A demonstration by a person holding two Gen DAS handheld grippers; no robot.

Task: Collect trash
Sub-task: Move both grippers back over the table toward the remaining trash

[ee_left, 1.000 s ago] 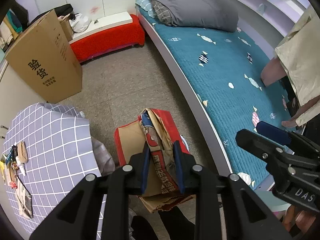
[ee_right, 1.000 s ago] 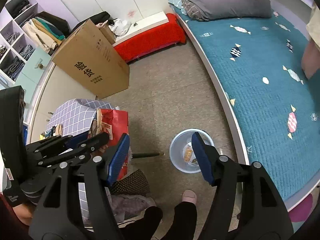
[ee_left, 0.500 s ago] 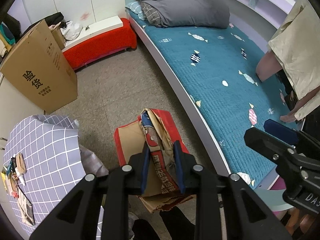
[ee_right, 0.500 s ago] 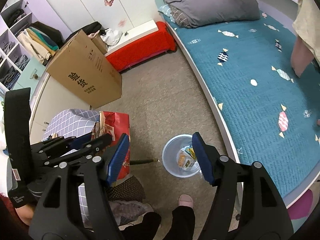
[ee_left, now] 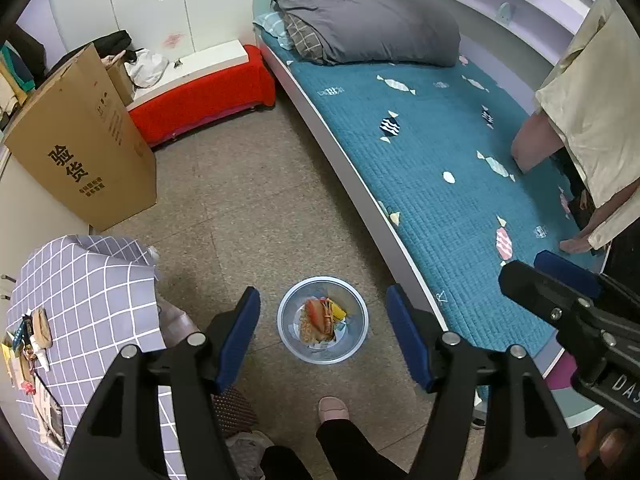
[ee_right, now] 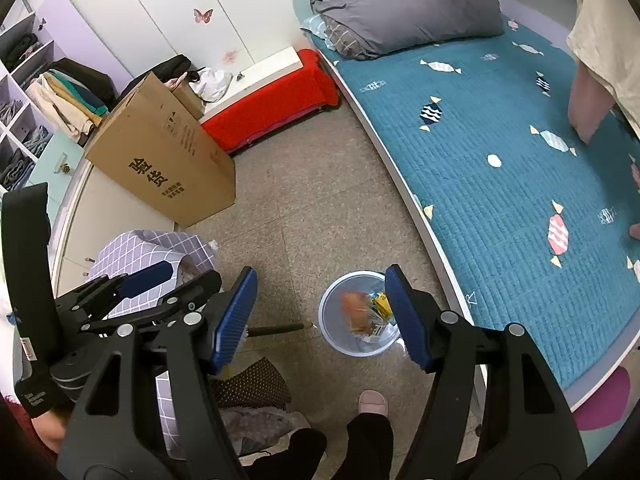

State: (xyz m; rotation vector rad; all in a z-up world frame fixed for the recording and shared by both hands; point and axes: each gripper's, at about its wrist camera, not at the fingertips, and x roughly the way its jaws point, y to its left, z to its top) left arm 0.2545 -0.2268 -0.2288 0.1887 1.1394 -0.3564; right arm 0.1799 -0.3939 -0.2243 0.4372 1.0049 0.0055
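Left wrist view. Left gripper [ee_left: 322, 334]: jaws just sprung apart, nothing between them. Directly below and ahead, trash bin [ee_left: 322, 320] on the floor, red-and-tan wrapper [ee_left: 318, 318] lying inside, long axis running away from the fingers. Right gripper [ee_right: 318, 320]: jaws apart, empty, bin just beside its right finger. Beyond, bed [ee_left: 440, 168].

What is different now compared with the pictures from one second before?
The left gripper has just opened and released the red carton, which now lies in the waste bin on the floor below it. The right gripper stayed open and empty. The cardboard box did not move.
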